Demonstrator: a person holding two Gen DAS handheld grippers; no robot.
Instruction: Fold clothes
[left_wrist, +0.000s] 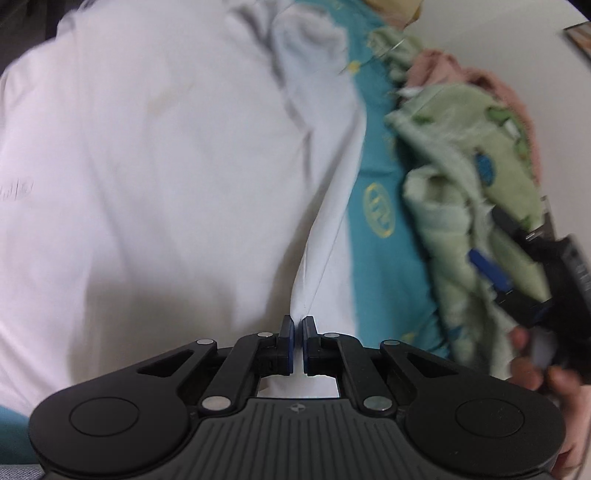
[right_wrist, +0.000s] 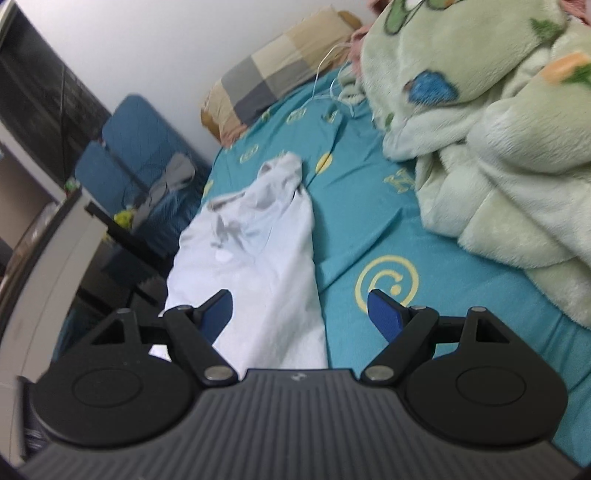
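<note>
A white garment (left_wrist: 155, 155) lies spread on the teal bed sheet (left_wrist: 380, 258) and fills most of the left wrist view. My left gripper (left_wrist: 298, 325) is shut on a pinched fold at the garment's edge. In the right wrist view the same white garment (right_wrist: 255, 258) stretches away from me along the bed's left side. My right gripper (right_wrist: 301, 306) is open and empty, just above the garment's near end. It also shows in the left wrist view (left_wrist: 517, 269), held by a hand at the far right.
A bunched green fleece blanket (right_wrist: 491, 155) covers the right side of the bed, over a pink one (left_wrist: 480, 74). A checked pillow (right_wrist: 273, 77) lies at the bed's head by the wall. A blue chair (right_wrist: 140, 162) and dark shelving (right_wrist: 40, 110) stand left of the bed.
</note>
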